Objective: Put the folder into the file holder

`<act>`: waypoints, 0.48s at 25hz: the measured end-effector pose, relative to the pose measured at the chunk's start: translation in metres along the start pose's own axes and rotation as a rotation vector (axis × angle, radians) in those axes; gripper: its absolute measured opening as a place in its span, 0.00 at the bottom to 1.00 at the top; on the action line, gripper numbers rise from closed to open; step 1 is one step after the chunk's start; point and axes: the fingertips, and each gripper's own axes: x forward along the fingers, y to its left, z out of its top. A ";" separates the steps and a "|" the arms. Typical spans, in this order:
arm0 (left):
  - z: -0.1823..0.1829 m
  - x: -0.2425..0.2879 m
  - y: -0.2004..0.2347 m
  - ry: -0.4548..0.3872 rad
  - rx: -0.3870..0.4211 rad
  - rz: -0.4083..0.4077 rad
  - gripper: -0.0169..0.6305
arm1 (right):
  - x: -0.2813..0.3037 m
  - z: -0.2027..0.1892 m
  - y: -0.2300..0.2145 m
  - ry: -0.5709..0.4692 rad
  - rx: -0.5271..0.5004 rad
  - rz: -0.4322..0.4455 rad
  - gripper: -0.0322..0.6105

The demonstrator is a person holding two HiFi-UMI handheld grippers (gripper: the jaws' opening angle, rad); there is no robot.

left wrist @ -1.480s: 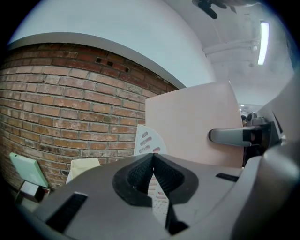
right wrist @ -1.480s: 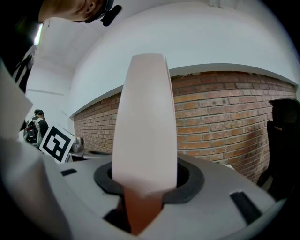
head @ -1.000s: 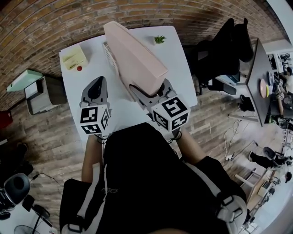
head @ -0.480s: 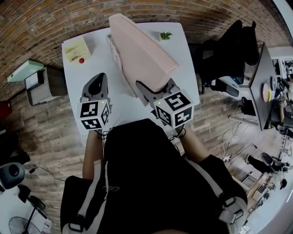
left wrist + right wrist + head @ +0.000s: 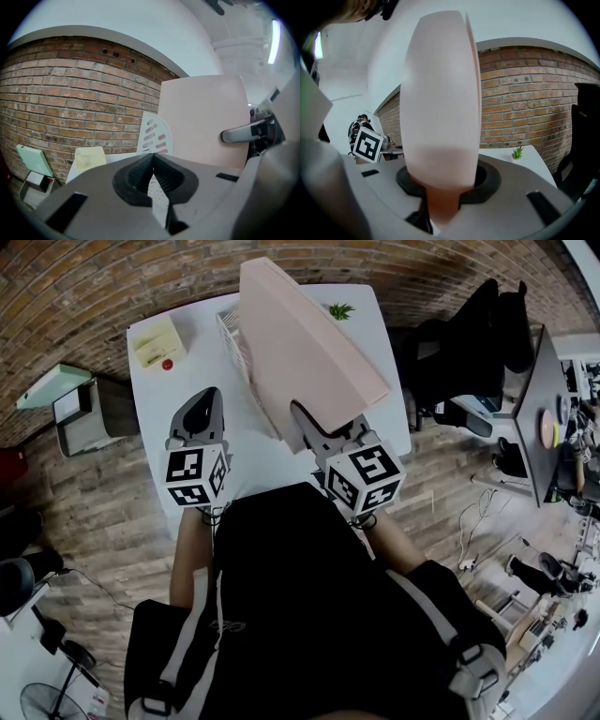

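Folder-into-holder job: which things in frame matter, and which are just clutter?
In the job:
- folder, pink, held up off the table
- file holder, white, on the table beside the folder
- right tool, jaws just been closing, gripping the folder's edge

Lying about:
- left tool, shut, empty
- yellow box
- small plant
- black chair

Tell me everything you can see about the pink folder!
The folder is pale pink, plain, closed and stiff-looking, like card or plastic. It stands on edge, tilted, raised above the white table, with its far end by the white file holder. I cannot tell whether it touches the holder. The right gripper pinches its near lower edge, and its jaws have just been closing on the folder.
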 end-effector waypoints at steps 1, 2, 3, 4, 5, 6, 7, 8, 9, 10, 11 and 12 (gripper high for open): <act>0.000 0.000 0.000 -0.002 0.002 -0.002 0.06 | -0.002 0.003 0.000 -0.025 -0.002 -0.003 0.28; 0.001 0.001 -0.001 -0.004 0.003 -0.003 0.06 | -0.003 0.006 0.000 -0.050 -0.008 -0.005 0.28; 0.001 0.001 -0.001 -0.006 0.005 -0.005 0.06 | -0.004 0.009 0.000 -0.074 -0.016 -0.006 0.28; 0.002 0.002 -0.002 -0.008 0.007 -0.006 0.06 | -0.005 0.012 0.000 -0.096 -0.025 -0.007 0.28; 0.002 0.003 -0.002 -0.010 0.009 -0.008 0.06 | -0.006 0.015 0.000 -0.118 -0.035 -0.008 0.27; 0.003 0.004 -0.003 -0.012 0.012 -0.008 0.06 | -0.006 0.017 0.000 -0.137 -0.044 -0.009 0.28; 0.004 0.005 -0.004 -0.014 0.014 -0.009 0.06 | -0.007 0.019 0.000 -0.154 -0.052 -0.010 0.27; 0.004 0.005 -0.005 -0.017 0.016 -0.009 0.06 | -0.007 0.021 0.000 -0.170 -0.056 -0.010 0.27; 0.005 0.005 -0.006 -0.021 0.017 -0.010 0.06 | -0.007 0.022 0.000 -0.185 -0.059 -0.009 0.27; 0.006 0.006 -0.007 -0.023 0.018 -0.010 0.06 | -0.007 0.023 0.000 -0.199 -0.059 -0.006 0.27; 0.006 0.006 -0.007 -0.026 0.019 -0.011 0.06 | -0.007 0.023 0.000 -0.213 -0.059 -0.003 0.27; 0.006 0.006 -0.008 -0.028 0.021 -0.011 0.06 | -0.007 0.024 0.000 -0.227 -0.061 0.002 0.27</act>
